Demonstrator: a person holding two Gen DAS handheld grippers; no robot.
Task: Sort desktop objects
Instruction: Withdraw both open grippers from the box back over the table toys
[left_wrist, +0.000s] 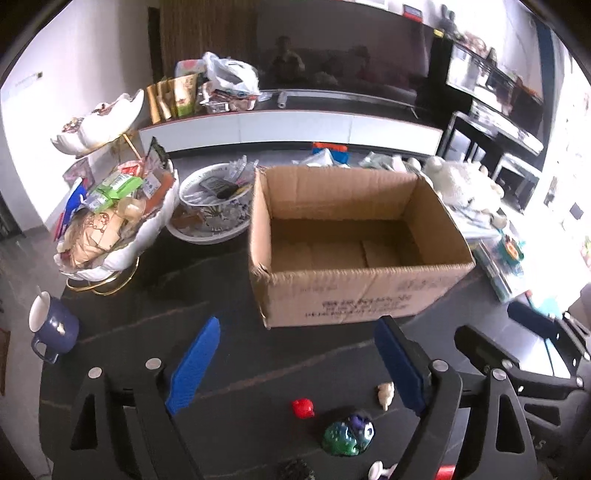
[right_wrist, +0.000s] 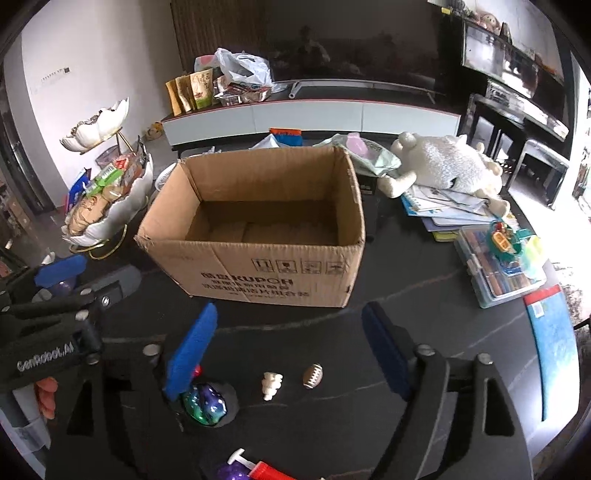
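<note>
An open, empty cardboard box (left_wrist: 354, 288) stands on the dark table; it also shows in the right wrist view (right_wrist: 258, 273). Small toys lie on the table in front of it: a red toy (left_wrist: 303, 408), a cream figurine (left_wrist: 385, 394) (right_wrist: 272, 385), a green-purple glittery ball (left_wrist: 349, 435) (right_wrist: 207, 404) and a tiny brown football (right_wrist: 313, 376). My left gripper (left_wrist: 295, 363) is open and empty above these toys. My right gripper (right_wrist: 291, 347) is open and empty above the figurine and football.
A white tiered dish of snacks (left_wrist: 110, 221) and a porcelain bowl (left_wrist: 214, 206) stand left of the box. A blue mug (left_wrist: 53, 326) is at the front left. A plush toy (right_wrist: 447, 166), books and a crayon case (right_wrist: 495, 273) lie right.
</note>
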